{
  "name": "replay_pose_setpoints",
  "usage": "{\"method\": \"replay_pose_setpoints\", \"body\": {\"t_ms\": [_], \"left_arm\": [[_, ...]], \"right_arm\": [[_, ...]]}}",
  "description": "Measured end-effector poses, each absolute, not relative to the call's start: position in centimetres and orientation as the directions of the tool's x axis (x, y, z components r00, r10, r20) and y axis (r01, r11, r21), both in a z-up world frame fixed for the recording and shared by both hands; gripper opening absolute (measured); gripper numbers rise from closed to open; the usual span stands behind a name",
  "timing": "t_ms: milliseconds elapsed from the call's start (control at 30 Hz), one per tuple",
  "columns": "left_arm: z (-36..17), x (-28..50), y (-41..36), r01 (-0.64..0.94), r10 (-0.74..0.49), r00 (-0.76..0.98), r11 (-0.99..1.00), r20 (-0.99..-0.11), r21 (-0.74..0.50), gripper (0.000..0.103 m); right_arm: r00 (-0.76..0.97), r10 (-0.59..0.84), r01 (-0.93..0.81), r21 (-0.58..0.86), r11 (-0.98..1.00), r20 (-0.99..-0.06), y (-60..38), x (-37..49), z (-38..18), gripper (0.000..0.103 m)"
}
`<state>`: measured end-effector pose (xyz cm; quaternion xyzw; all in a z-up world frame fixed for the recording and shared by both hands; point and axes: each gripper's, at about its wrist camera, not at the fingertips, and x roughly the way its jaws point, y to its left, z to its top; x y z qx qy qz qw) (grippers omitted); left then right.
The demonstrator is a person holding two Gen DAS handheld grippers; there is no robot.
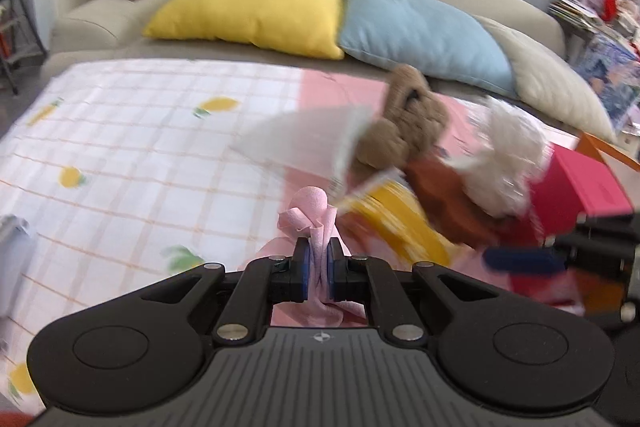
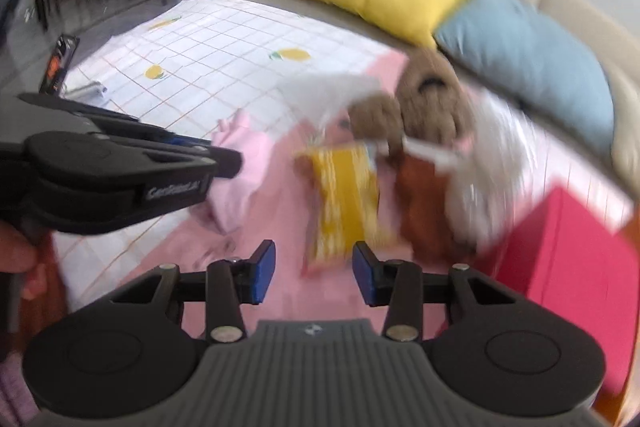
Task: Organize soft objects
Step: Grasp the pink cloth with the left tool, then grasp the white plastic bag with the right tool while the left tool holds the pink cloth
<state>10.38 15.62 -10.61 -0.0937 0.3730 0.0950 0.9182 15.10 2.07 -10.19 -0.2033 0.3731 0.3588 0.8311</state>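
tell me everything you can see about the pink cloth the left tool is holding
The pink cloth is a pale pink, soft, fleecy-looking fabric, bunched and crumpled. The left tool is shut on a gathered fold of it, blue pads pressing from both sides; a curled knot of fabric sticks up above the pads and more hangs below them. In the right wrist view the rest droops in loose folds beyond the tool's tip, over the pink sheet. Whether its lower end touches the sheet is unclear.

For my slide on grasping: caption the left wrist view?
Left gripper shut on pink cloth beside a brown teddy bear.
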Motion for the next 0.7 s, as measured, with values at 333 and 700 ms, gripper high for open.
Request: {"method": "replay_pose_setpoints", "body": {"t_ms": [333,700], "left_arm": [[-12.1,13.3,18.6,-0.295,0.196,0.703,0.955,-0.683,-0.030,0.009],[-13.5,13.9,20.5,-0.331,0.196,0.701,0.941,-0.686,-0.069,0.009]], "right_arm": [[0.616,0.423,-0.784,-0.463,0.414,-0.664,10.6,20.5,-11.7,0.076],[0.606,0.390,-0.793,-0.562,0.235,-0.693,15.1,24.1,-13.9,0.097]]}}
